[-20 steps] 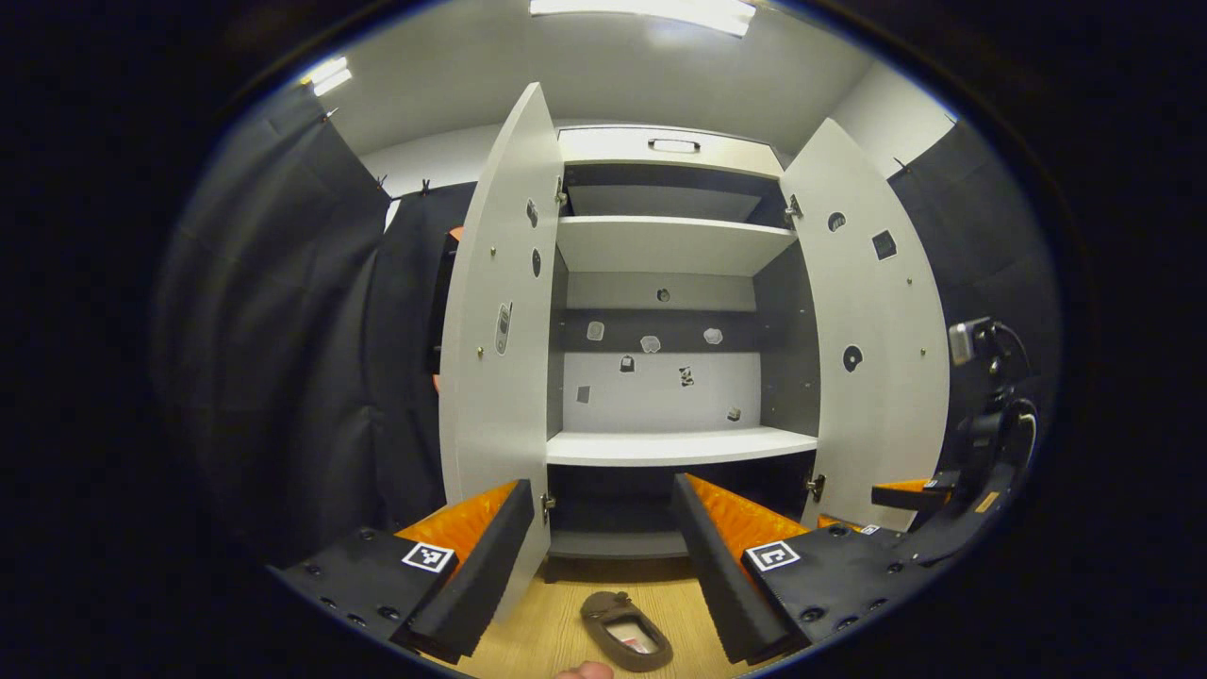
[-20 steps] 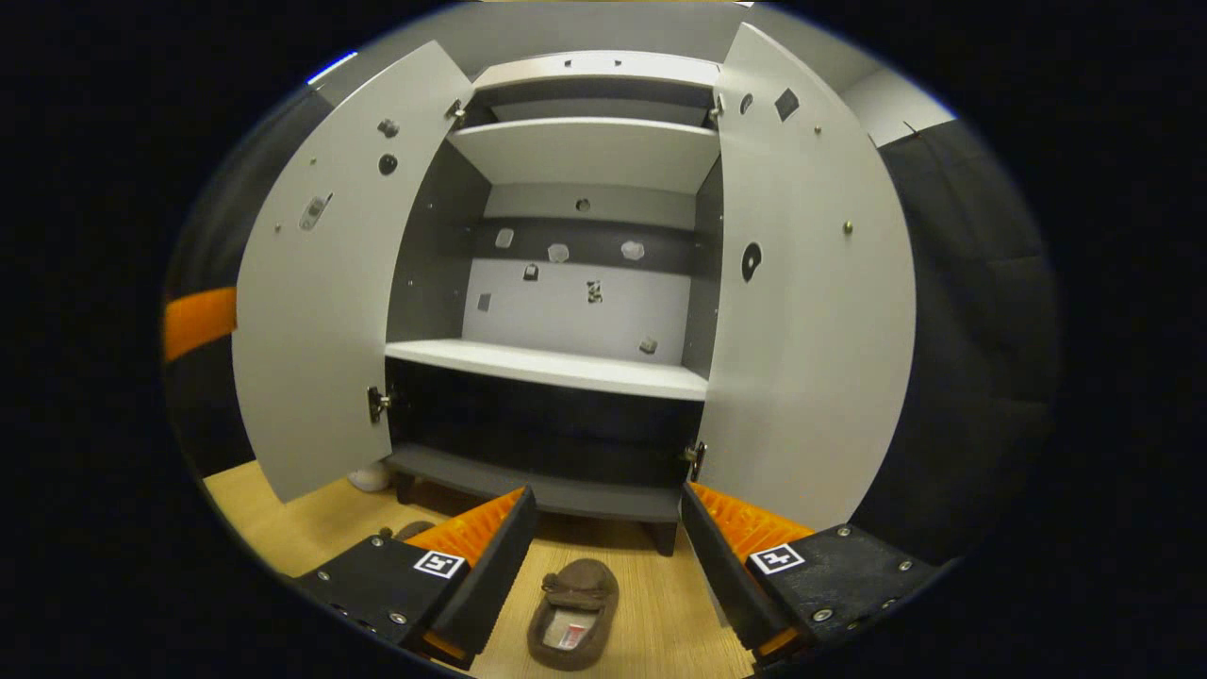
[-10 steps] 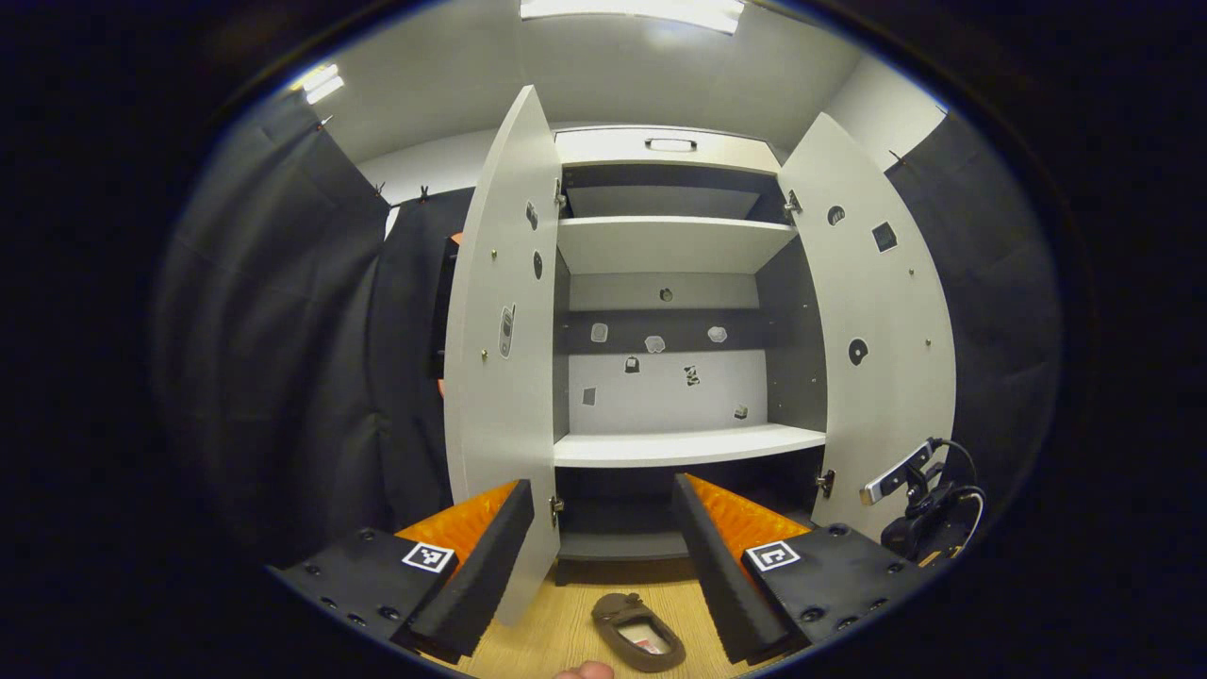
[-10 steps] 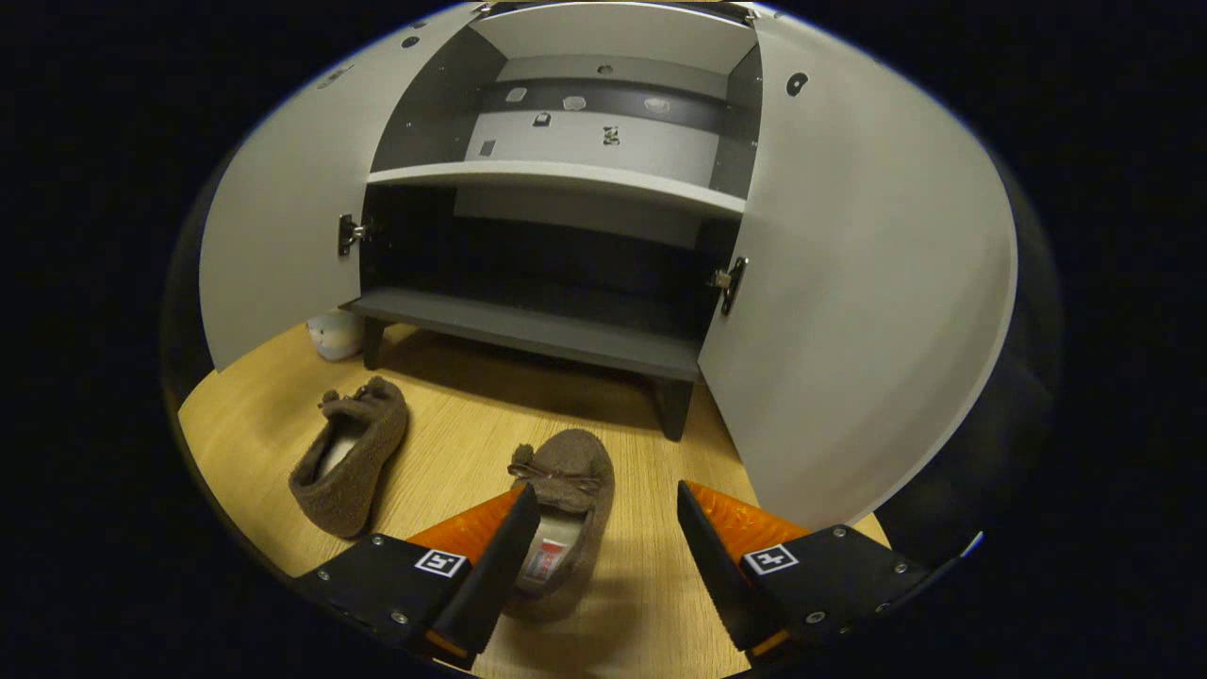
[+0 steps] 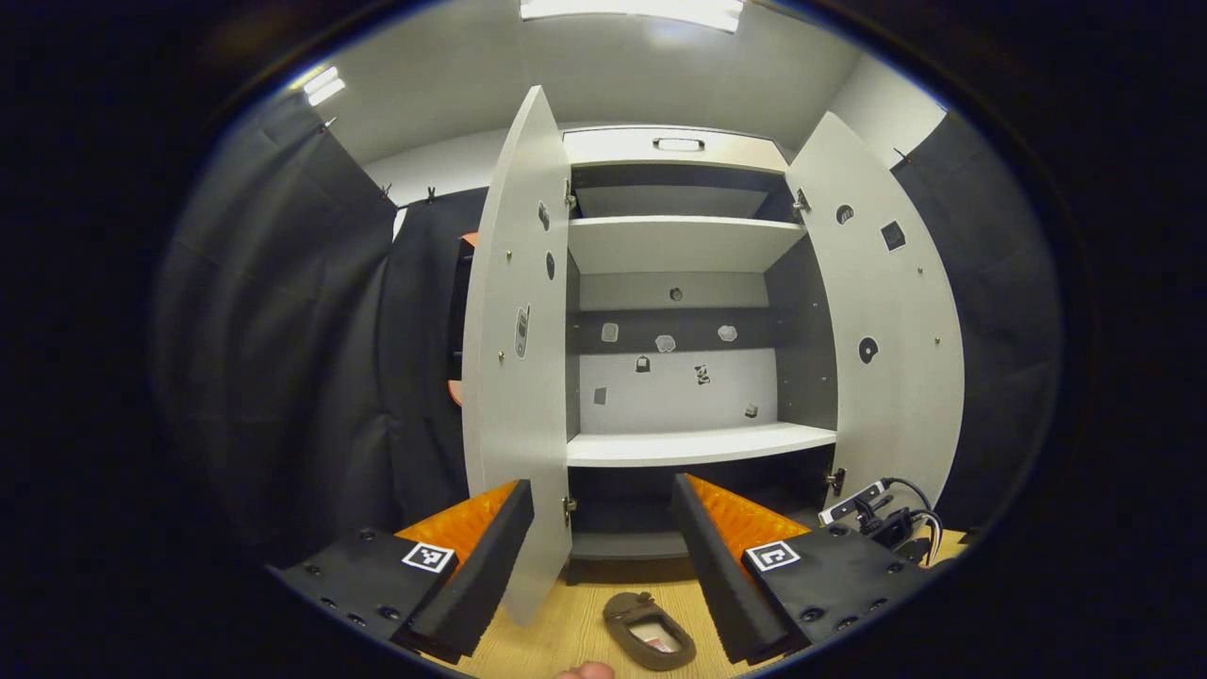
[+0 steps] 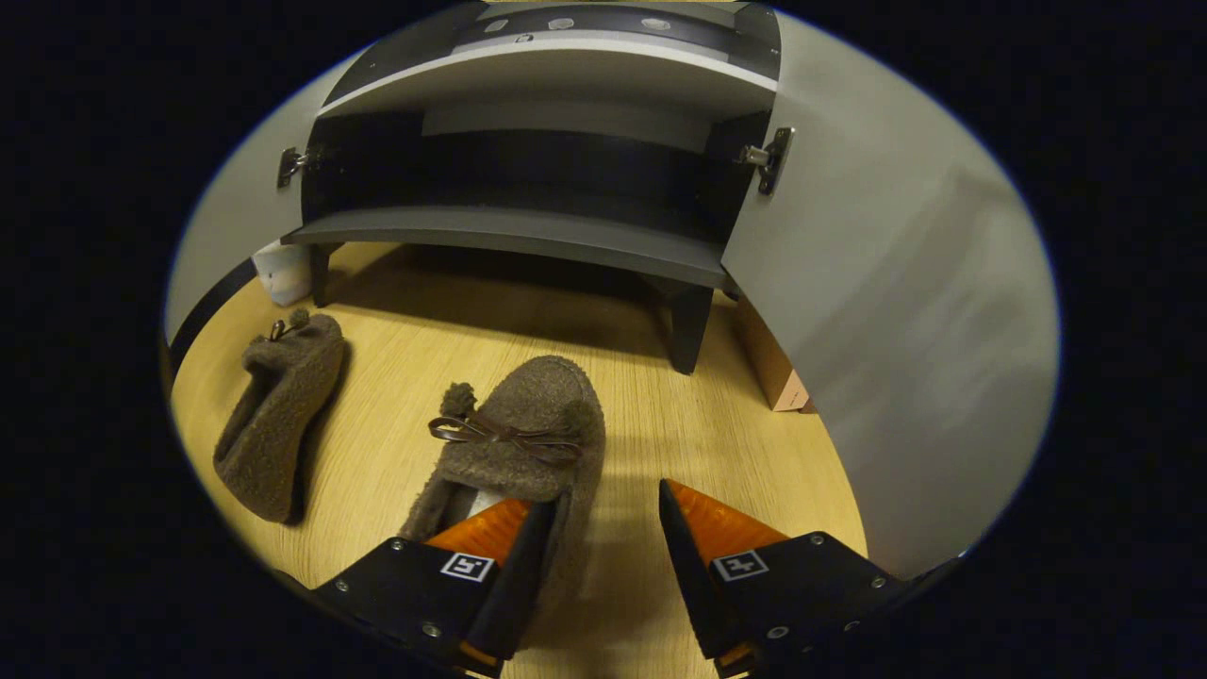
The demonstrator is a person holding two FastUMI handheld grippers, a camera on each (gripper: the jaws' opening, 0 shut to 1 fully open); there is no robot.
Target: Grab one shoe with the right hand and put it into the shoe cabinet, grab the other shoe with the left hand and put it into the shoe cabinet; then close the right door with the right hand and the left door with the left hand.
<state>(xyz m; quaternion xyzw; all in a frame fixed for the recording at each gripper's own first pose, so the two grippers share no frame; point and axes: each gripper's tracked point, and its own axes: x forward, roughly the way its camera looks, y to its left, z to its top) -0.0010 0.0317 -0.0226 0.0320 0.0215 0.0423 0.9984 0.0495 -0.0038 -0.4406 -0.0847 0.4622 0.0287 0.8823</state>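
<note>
On the wooden floor, in front of the shoe cabinet: two brown fuzzy shoes, both outside the cabinet.
Right gripper (image 6: 596,556): low over the near shoe (image 6: 517,443); jaws spread wide, nothing clamped. One finger sits over the shoe's opening, the other over bare floor (image 6: 396,377) beside it; whether the first touches the shoe, cannot tell.
Near shoe: toe with its bow and pom-poms points toward the cabinet, heel end hidden behind the right gripper's finger.
Far shoe (image 6: 278,410): lies apart from the near one, toward the left edge of the right gripper view, toe also toward the cabinet. Same sort of shoe shows in the left gripper view (image 5: 649,630), on the floor between that gripper's fingers; which of the pair, cannot tell.
Left gripper (image 5: 602,556): held up high, facing the open cabinet (image 5: 679,245); jaws wide apart, gripping nothing.
Left door (image 5: 514,377): swung open, nearly edge-on in the left gripper view.
Right door (image 5: 886,349): open too, its inner face showing; in the right gripper view it fills the right side (image 6: 886,311).
Cabinet inside: pale shelves (image 5: 698,443), small stickers on the back panel, dark bottom shelf (image 6: 509,231) bare.
Other gripper's camera and cables (image 5: 882,519): low by the right door's foot in the left gripper view.
</note>
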